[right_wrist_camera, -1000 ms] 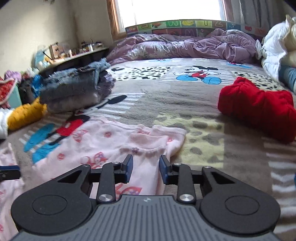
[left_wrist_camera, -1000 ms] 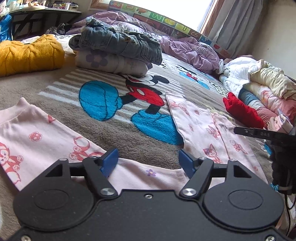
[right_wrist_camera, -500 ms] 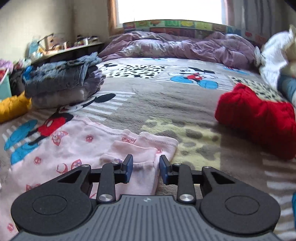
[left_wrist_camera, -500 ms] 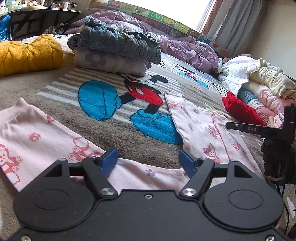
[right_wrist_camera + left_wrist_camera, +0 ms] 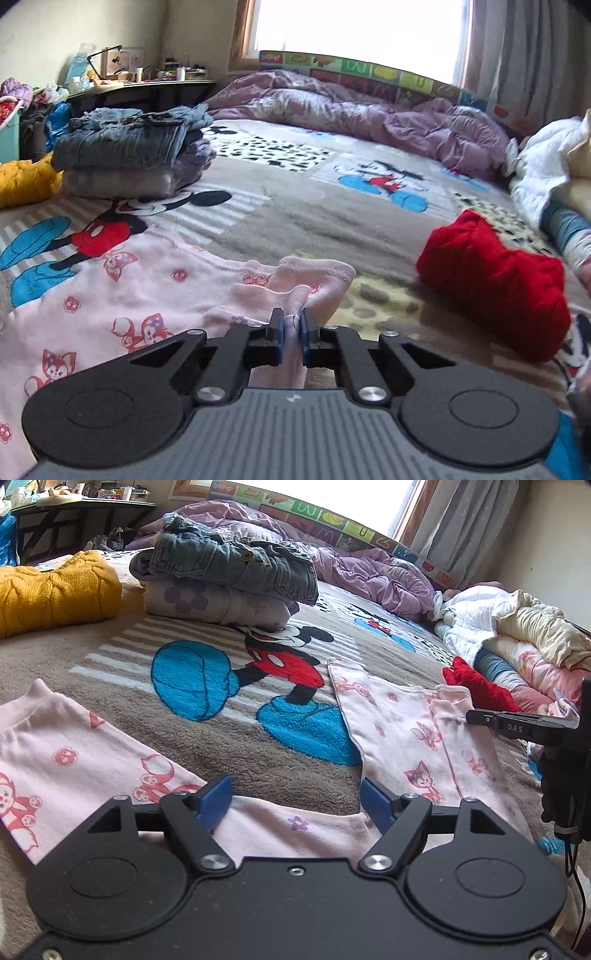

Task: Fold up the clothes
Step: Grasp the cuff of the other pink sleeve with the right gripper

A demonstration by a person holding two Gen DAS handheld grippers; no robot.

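Cartoon blanket (image 5: 295,206), pink pyjamas (image 5: 110,295) between right jaws

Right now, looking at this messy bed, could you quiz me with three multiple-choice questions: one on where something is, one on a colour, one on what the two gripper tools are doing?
1. What lies on top of the folded stack?
A. denim garment
B. red garment
C. yellow sweater

2. What colour is the crumpled garment right of the pink pyjamas?
A. green
B. red
C. black

3. How do the grippers stand?
A. both open
B. both shut
C. right shut on cloth, left open

Answers:
1 A: the denim garment tops the folded stack.
2 B: the crumpled garment beside the pink pyjamas is red.
3 C: the right gripper pinches pink fabric; the left gripper is spread wide.
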